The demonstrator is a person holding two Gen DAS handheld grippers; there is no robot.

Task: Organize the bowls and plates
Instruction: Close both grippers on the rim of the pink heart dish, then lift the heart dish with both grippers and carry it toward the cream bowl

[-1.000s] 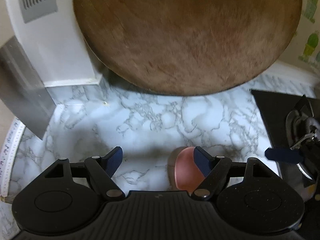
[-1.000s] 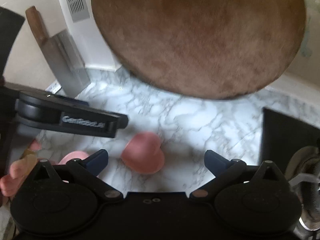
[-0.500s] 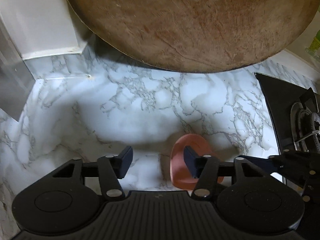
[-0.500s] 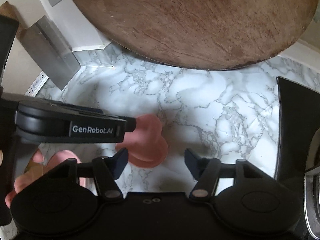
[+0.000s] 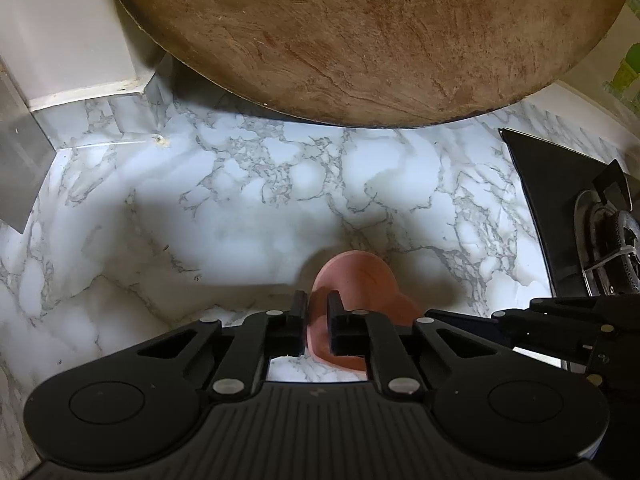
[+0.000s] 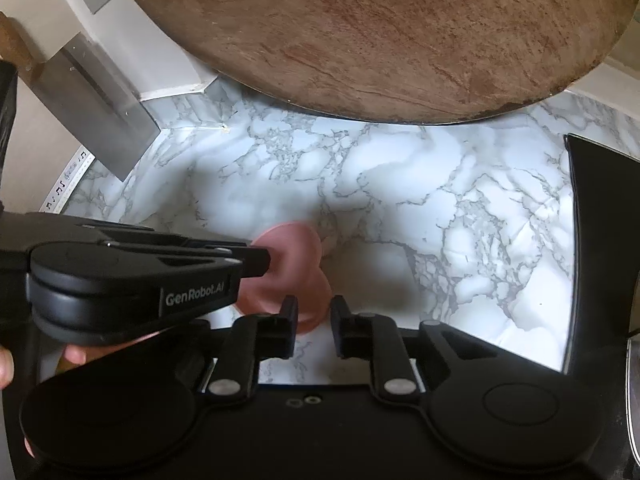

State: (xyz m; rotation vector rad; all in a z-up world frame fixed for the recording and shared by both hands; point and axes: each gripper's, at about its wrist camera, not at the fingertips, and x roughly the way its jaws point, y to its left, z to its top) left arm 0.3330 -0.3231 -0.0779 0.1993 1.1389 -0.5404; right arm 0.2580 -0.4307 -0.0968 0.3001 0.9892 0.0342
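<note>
pink heart-shaped dish (image 5: 362, 280) resting on the marble countertop (image 5: 240, 208), low in the left wrist view, its near rim pinched between the two fingers of the left gripper (image 5: 318, 322), one finger outside the rim and one inside. same dish (image 6: 294, 256) seen from the right wrist, with the left gripper (image 6: 262, 262) reaching in from the left edge and closed on its left rim. right gripper (image 6: 314, 328) brought nearly together, a narrow gap left between the fingers, with the dish's near tip lying in that gap; cannot tell whether the pads actually touch it. part of a hand (image 6: 76, 354) visible under the left gripper's body.

large round wooden cutting board (image 5: 360, 36) leaning across the top of both views, lower edge meeting the countertop at the back. cleaver (image 6: 92, 108) with steel blade and wooden handle propped against the white wall at far left. black gas stove (image 5: 568, 208) along the right side, burner near the edge, well apart from the dish.
</note>
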